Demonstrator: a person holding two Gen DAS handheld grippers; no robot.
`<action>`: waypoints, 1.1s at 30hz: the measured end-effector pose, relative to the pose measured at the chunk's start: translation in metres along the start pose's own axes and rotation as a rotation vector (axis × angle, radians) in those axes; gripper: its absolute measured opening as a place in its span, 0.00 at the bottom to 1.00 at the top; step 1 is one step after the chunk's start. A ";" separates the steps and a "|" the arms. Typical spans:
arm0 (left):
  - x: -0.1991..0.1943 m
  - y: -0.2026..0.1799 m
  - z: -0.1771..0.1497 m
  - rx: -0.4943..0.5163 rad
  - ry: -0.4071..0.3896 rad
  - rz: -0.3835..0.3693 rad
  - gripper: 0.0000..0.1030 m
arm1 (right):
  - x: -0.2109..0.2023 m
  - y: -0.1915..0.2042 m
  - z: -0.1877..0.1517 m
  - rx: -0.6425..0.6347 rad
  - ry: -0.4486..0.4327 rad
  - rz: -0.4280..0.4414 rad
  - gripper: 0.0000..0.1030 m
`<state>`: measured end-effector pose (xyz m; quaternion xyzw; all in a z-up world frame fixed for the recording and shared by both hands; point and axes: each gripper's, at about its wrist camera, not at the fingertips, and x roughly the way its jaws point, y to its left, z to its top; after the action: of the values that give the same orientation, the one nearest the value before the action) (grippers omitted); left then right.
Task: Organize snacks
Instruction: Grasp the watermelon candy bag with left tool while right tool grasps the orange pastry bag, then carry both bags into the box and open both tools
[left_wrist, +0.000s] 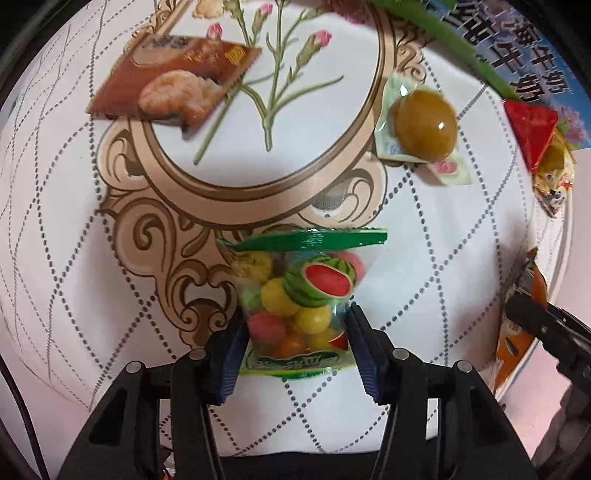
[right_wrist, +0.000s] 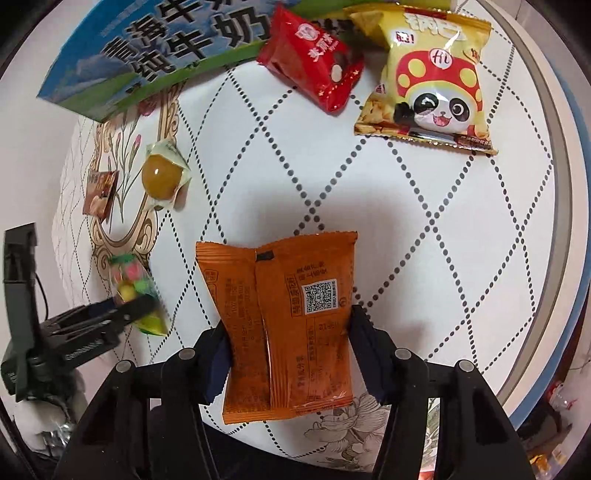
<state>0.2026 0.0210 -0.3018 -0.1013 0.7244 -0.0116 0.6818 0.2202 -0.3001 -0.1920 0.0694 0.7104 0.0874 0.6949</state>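
Left wrist view: left gripper (left_wrist: 297, 332) clenches the candy bag (left_wrist: 299, 295), long axis running straight out from the fingers; milk carton (left_wrist: 517, 62) far ahead-right.

Right wrist view: right gripper (right_wrist: 288, 332) clamps the orange packet (right_wrist: 284, 325) lengthwise; milk carton (right_wrist: 155, 55) ahead-left, probably nearer this arm.

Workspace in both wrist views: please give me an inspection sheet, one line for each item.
Surface: round table under a white cloth with dotted diamonds and a flower print.
Job's things: candy bag, orange packet, brown packet, wrapped egg, red packet, yellow panda bag.
Clutter: blue and green milk carton at the far edge.
Grippers: left gripper shut on the candy bag; right gripper shut on the orange packet.
Cables: thin black cable beside the left gripper.
Surroundings: blurred things beyond the table edge, cannot tell.
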 end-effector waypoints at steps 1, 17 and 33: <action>0.002 -0.002 0.000 0.003 0.000 0.010 0.50 | 0.005 0.005 -0.005 -0.001 -0.003 -0.005 0.59; 0.018 -0.022 0.010 0.038 -0.006 0.024 0.66 | 0.003 0.017 -0.017 -0.039 -0.068 -0.007 0.74; -0.039 -0.055 0.009 0.101 -0.136 -0.008 0.48 | -0.030 0.017 -0.012 -0.041 -0.162 0.059 0.56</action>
<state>0.2201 -0.0251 -0.2552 -0.0701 0.6744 -0.0438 0.7338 0.2086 -0.2900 -0.1590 0.0826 0.6474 0.1165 0.7486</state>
